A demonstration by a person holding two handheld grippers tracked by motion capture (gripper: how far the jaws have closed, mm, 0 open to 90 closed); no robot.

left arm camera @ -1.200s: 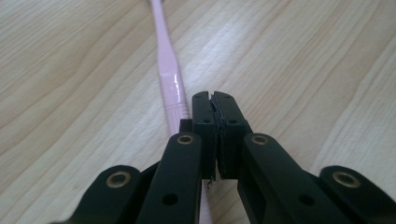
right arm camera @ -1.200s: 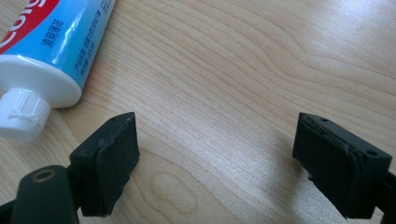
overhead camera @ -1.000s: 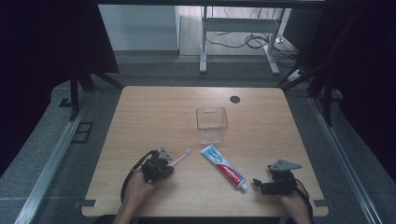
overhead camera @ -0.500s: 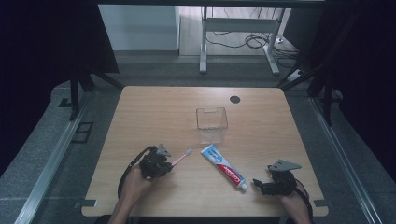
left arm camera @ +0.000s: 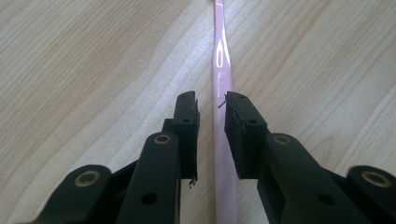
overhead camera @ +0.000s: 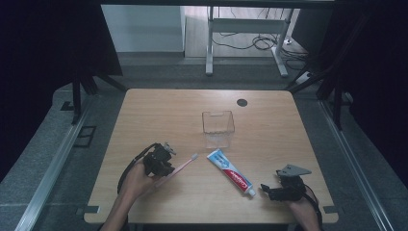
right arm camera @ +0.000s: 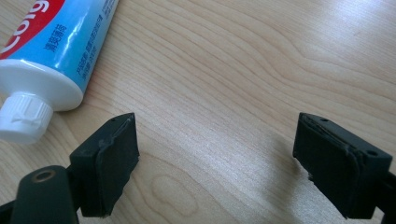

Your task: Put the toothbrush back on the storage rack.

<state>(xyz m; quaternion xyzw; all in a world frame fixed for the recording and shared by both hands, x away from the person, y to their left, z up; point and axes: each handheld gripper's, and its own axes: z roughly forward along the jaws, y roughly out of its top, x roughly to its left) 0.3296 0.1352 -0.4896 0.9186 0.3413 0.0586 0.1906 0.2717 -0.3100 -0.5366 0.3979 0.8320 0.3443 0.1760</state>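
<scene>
A pink toothbrush lies on the wooden table, head pointing toward a blue, white and red toothpaste tube. My left gripper sits over the handle end. In the left gripper view the pink handle runs between the jaws of this gripper. They have just been opening; a gap shows beside the left pad, so nothing is gripped. My right gripper rests near the tube's cap, open wide over bare wood, with the tube to the left of its jaws.
A clear, square plastic box stands upright at mid-table, just beyond the tube. A round black cable hole sits near the far edge. Dark curtains and metal frame legs surround the table.
The left hand has lifted and drawn slightly away up the picture, its jaws parting from the toothbrush handle. The toothbrush, the tube and the right hand have stayed put.
</scene>
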